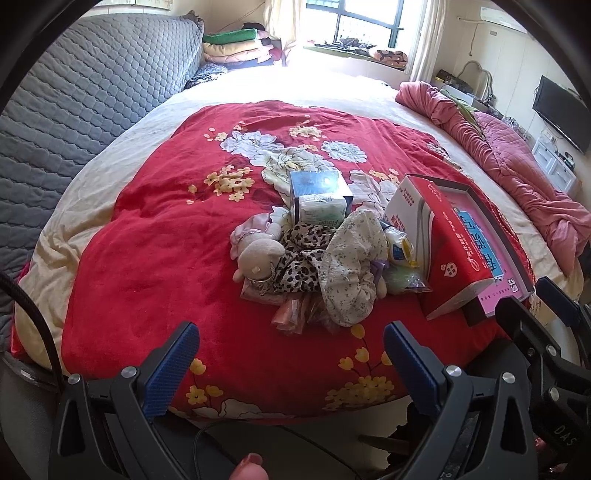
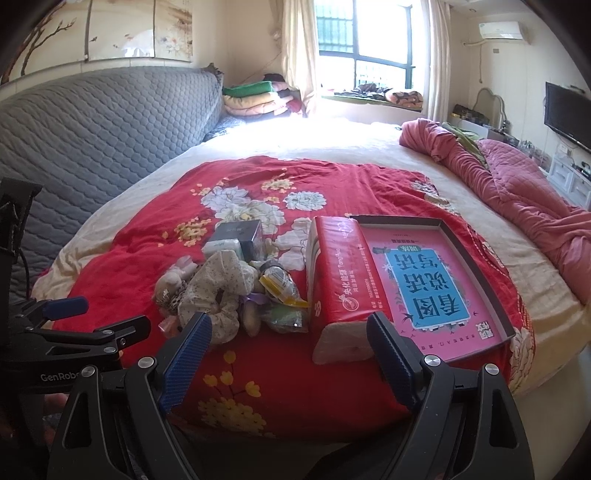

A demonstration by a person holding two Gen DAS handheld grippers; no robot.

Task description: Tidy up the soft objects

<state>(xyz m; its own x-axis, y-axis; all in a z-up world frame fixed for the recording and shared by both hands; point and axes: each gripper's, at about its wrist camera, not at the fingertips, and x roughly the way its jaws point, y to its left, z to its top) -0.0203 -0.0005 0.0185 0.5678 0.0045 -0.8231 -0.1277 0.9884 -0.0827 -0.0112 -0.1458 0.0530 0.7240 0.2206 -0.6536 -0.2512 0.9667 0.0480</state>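
Both grippers, left gripper and right gripper, are black frames with silver screws; the fingers carry blue ribbed pads. White "GenRobo" lettering marks one.

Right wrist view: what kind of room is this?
Most likely a home bedroom: a large bed under a red floral blanket, a grey quilted headboard, a stack of folded blankets by the curtained window, and a wall-mounted flat-screen television.

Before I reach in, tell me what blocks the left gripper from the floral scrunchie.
Nothing visible does. The left gripper is open, and only bare red blanket lies between it and the floral scrunchie, which rests at the pile's near edge.
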